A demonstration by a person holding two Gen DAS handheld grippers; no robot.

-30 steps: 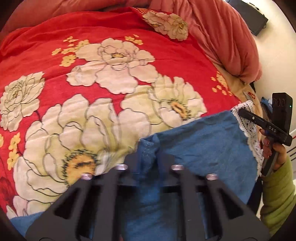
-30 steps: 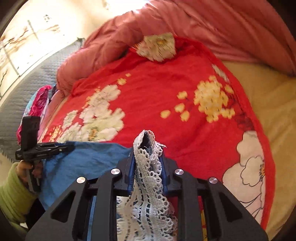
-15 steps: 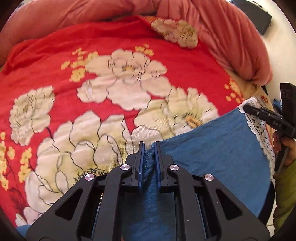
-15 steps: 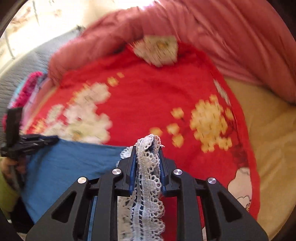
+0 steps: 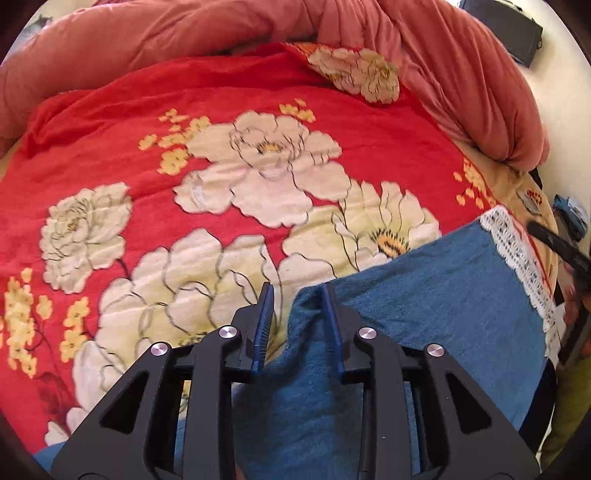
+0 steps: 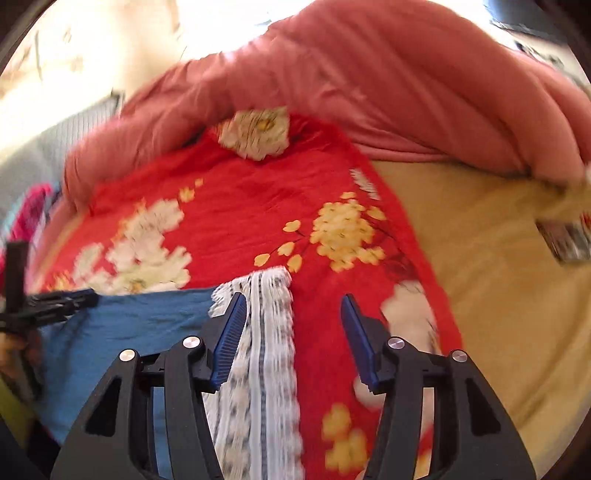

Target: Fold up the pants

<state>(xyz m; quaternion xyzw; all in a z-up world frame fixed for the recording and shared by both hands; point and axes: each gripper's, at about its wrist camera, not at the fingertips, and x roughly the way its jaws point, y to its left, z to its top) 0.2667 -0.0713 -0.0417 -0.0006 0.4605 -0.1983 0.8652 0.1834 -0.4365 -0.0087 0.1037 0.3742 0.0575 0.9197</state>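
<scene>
Blue denim pants (image 5: 424, 295) with a white lace hem (image 5: 517, 254) lie flat on a red flowered blanket (image 5: 221, 129). My left gripper (image 5: 297, 291) is open, its jaws spread over a raised corner of the denim. In the right wrist view the lace hem (image 6: 266, 332) lies flat on the blanket and the denim (image 6: 122, 328) stretches left. My right gripper (image 6: 293, 299) is open wide above the lace edge and holds nothing. The other gripper (image 6: 55, 301) shows at the far left of that view.
A rolled pink quilt (image 5: 147, 40) borders the far side of the bed. A beige sheet (image 6: 498, 295) lies to the right of the blanket, with a small dark card (image 6: 565, 240) on it. A dark flat object (image 5: 517, 33) lies on the floor at upper right.
Both grippers were shut on the pants, left on the denim corner and right on the lace hem. Both have opened, and the fabric now lies on the blanket.
</scene>
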